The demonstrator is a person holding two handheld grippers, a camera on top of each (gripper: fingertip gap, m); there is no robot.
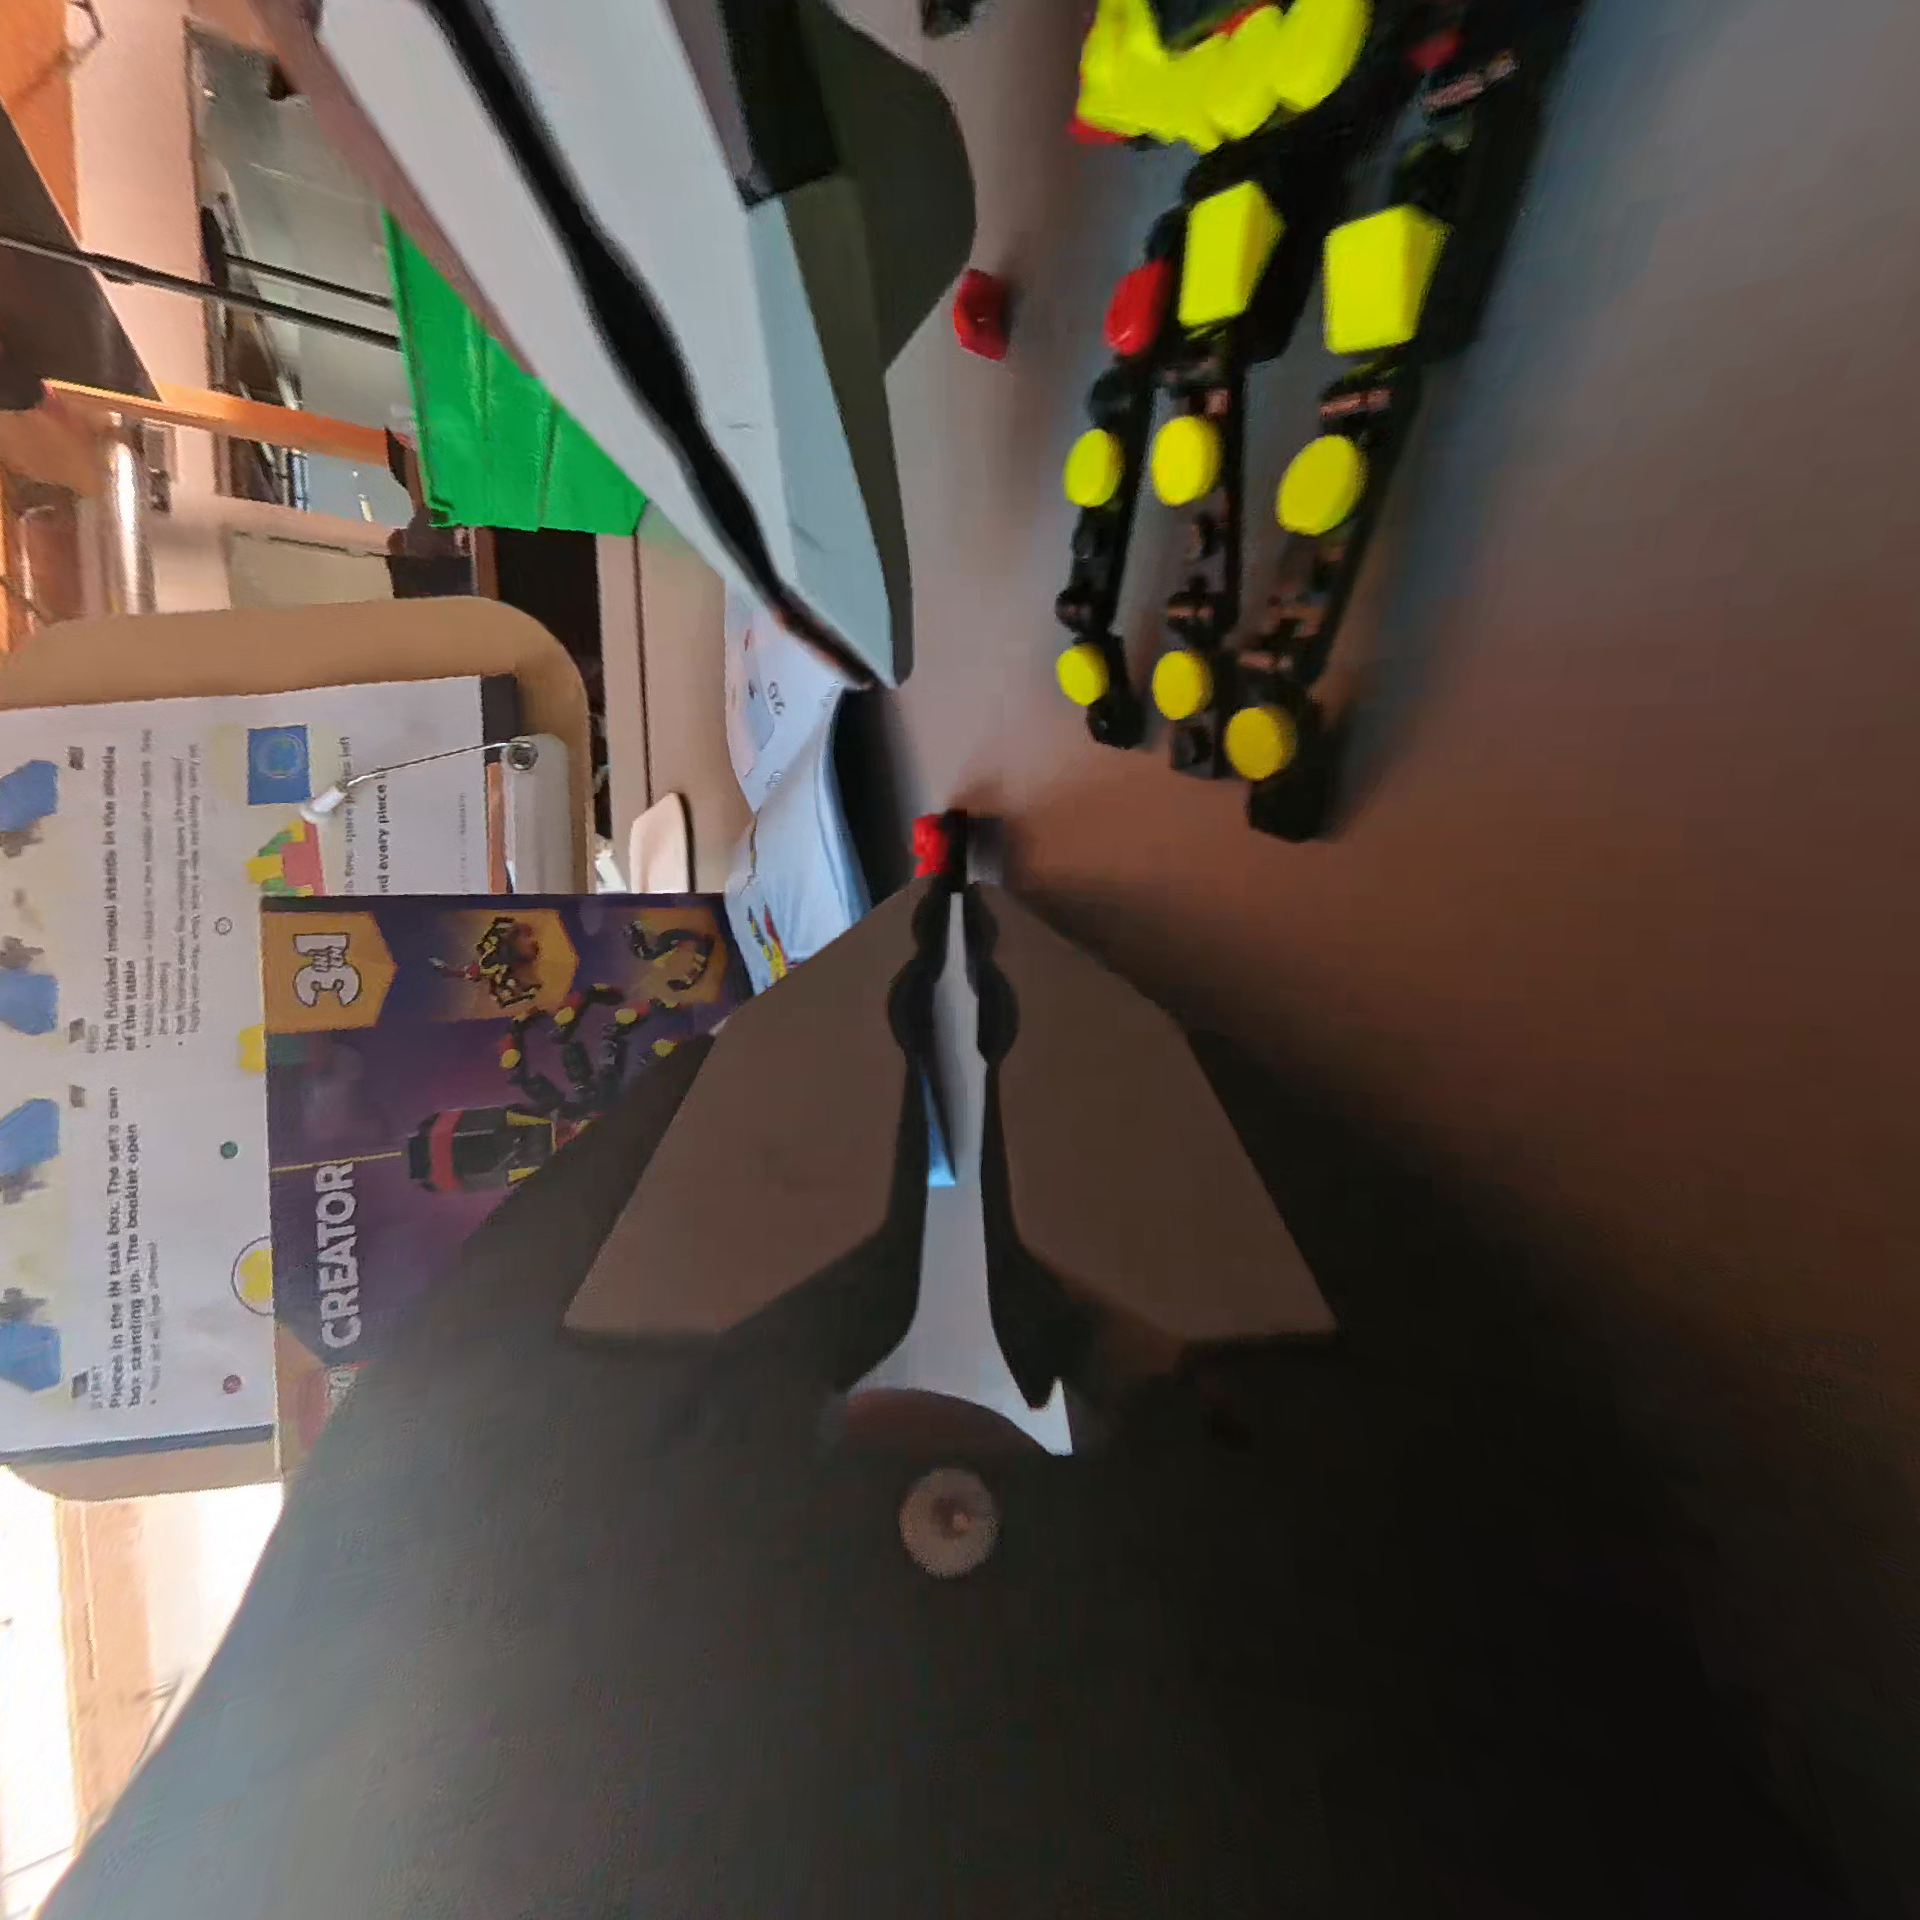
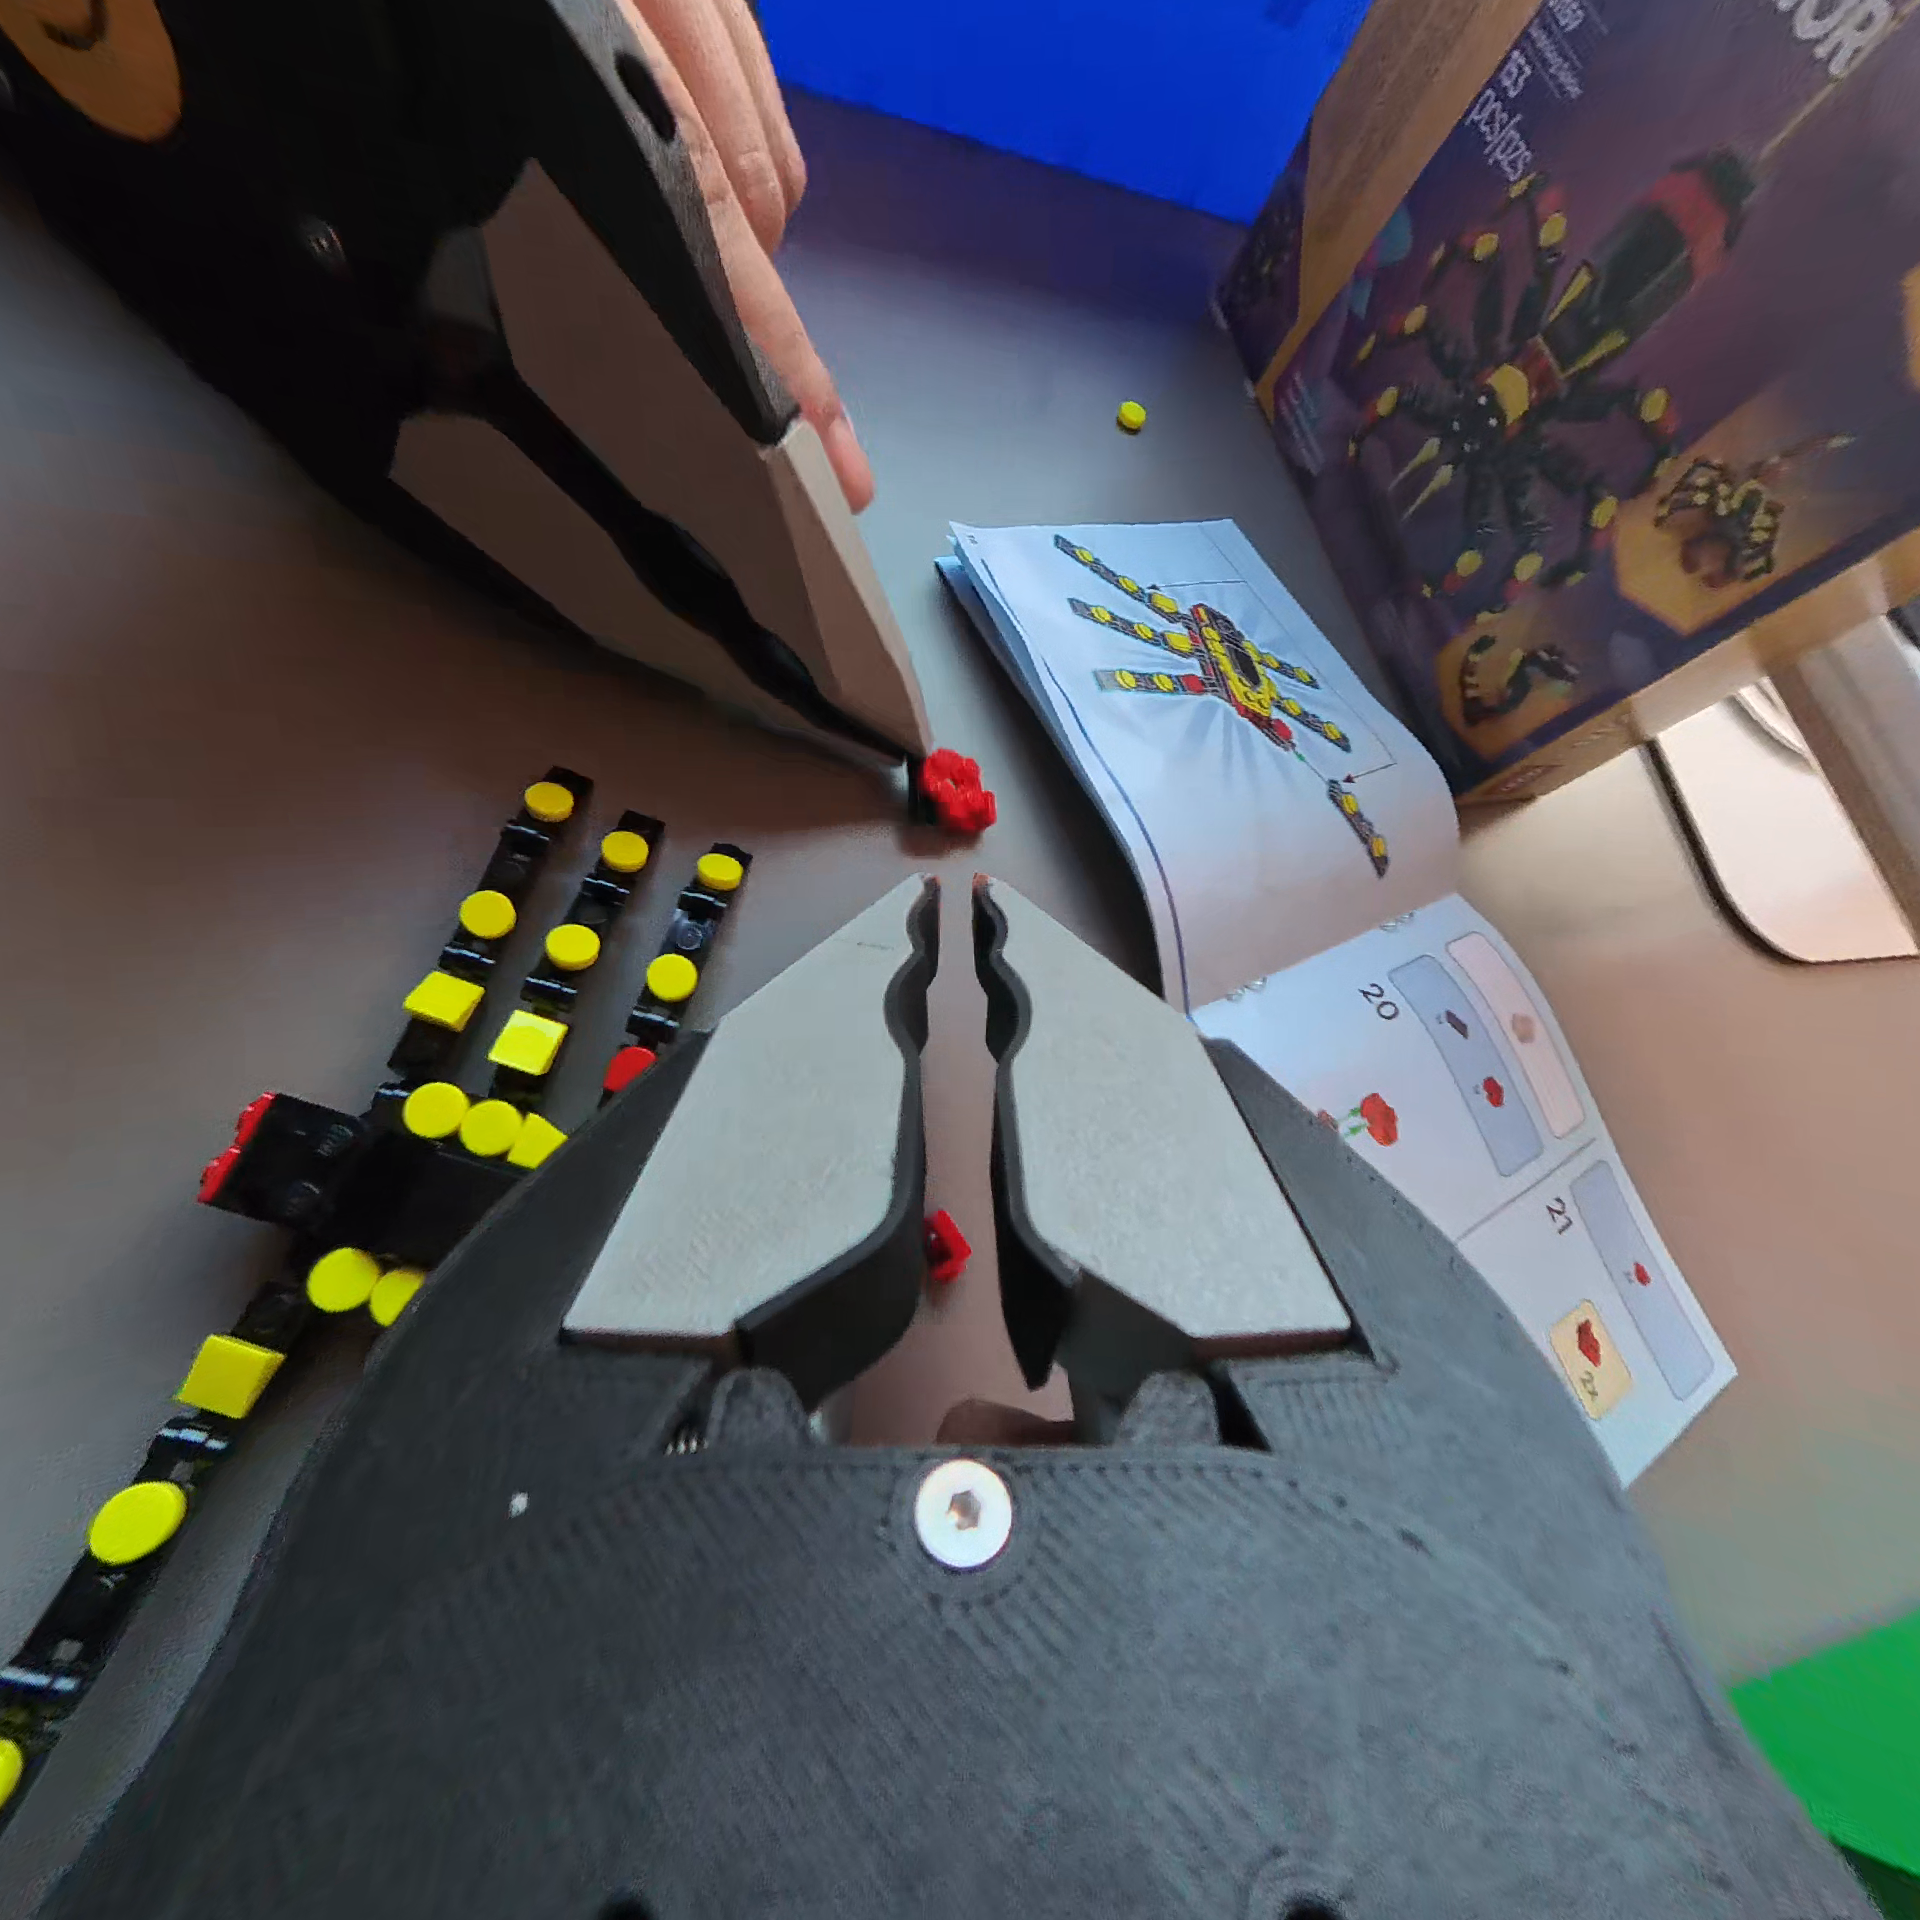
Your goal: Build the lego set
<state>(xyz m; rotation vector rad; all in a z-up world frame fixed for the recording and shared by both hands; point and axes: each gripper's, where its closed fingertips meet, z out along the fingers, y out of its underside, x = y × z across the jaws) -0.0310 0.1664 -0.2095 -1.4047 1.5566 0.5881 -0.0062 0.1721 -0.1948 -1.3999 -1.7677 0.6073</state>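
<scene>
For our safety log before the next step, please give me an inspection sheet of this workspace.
Surface: grey table, flat, no spills seen.
Job's things: partly built black model with yellow studs; small red and black piece; loose red brick on the table under the right gripper; loose yellow round piece; open instruction booklet; set box standing upright.
Clutter: printed sheet on a tray behind the box.
Grippers: left gripper shut on the small red and black piece; right gripper with its tips slightly apart, holding nothing, short of that piece.
Cables: nothing seen.
Surroundings: green panel; blue surface; a hand on the left gripper.
</scene>
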